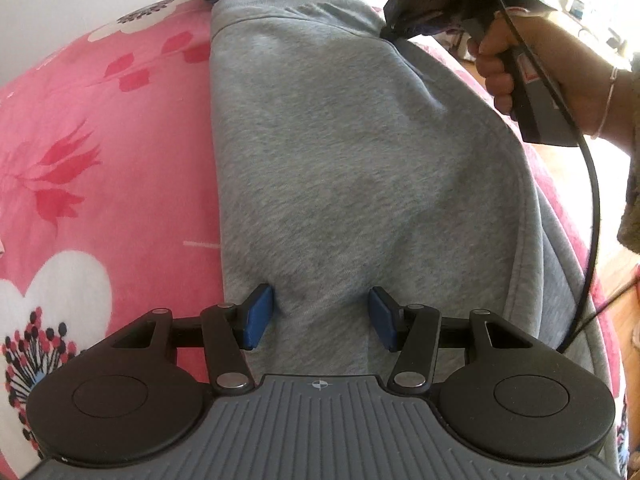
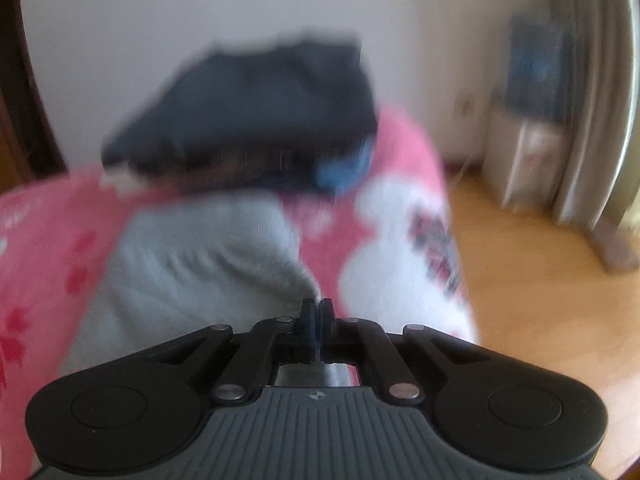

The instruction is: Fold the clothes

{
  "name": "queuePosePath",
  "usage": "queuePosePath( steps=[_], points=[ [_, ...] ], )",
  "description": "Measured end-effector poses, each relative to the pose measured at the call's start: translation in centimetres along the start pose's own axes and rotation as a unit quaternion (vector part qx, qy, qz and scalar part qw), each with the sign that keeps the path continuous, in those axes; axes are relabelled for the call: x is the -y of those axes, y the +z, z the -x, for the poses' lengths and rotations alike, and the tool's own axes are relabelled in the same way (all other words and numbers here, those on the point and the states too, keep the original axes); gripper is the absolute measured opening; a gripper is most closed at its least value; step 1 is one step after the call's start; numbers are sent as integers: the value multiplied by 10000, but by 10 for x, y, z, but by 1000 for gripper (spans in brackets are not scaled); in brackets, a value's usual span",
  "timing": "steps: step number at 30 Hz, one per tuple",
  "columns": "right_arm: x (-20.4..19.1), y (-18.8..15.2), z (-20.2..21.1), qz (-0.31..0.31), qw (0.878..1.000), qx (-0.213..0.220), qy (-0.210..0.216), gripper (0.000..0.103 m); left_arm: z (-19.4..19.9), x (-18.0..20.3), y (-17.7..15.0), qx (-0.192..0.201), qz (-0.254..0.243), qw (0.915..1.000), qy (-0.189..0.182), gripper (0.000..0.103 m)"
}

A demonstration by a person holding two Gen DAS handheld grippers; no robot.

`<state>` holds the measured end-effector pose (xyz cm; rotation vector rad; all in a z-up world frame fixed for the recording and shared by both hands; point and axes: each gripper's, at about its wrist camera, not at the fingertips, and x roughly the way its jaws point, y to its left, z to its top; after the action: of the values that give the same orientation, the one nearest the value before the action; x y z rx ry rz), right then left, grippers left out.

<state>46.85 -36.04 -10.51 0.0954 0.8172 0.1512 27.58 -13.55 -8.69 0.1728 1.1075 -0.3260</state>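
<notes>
Much blurred in the right wrist view: dark folded pile of clothes [image 2: 248,116] at the far end of the pink flowered bedspread [image 2: 48,240], edges smeared, single items not separable. Cut off by the frame at the near end: hem of the grey fleece sweatshirt [image 1: 340,152], hidden under the left gripper [image 1: 320,316] body. Far right in the left wrist view, washed out by window light, nothing readable.

Left gripper: blue pads [image 1: 256,316] standing apart, roughly half open, pressing down onto the sweatshirt on either side of a raised ridge of cloth; not pinching it. Right gripper [image 2: 316,312], held in a person's hand [image 1: 516,64]: jaws together, tips at the right shoulder edge of the sweatshirt; whether any fabric is caught between them cannot be told.

Sweatshirt lying flat on the bedspread, long axis running near to far, ribbed neckline at the far end against the pile, left side already folded to a straight edge.
</notes>
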Motion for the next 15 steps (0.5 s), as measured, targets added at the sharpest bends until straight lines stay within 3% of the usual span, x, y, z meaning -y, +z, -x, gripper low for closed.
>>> queuePosePath(
  steps=[4, 7, 11, 15],
  points=[
    [31, -4, 34, -1180, 9918, 346, 351, 28, 6, -6, 3, -35, 14, 10000, -30, 55],
    [60, -24, 81, -2008, 9750, 617, 723, 33, 17, -16, 2, -50, 196, 9998, -2, 55],
    [72, -50, 129, -2130, 9685, 372, 1235, 34, 41, -32, 0, -254, 383, 9987, 197, 55],
    [55, -76, 178, -1646, 9679, 94, 1896, 34, 85, -52, 9, -339, 403, 9963, 686, 55]
  ],
)
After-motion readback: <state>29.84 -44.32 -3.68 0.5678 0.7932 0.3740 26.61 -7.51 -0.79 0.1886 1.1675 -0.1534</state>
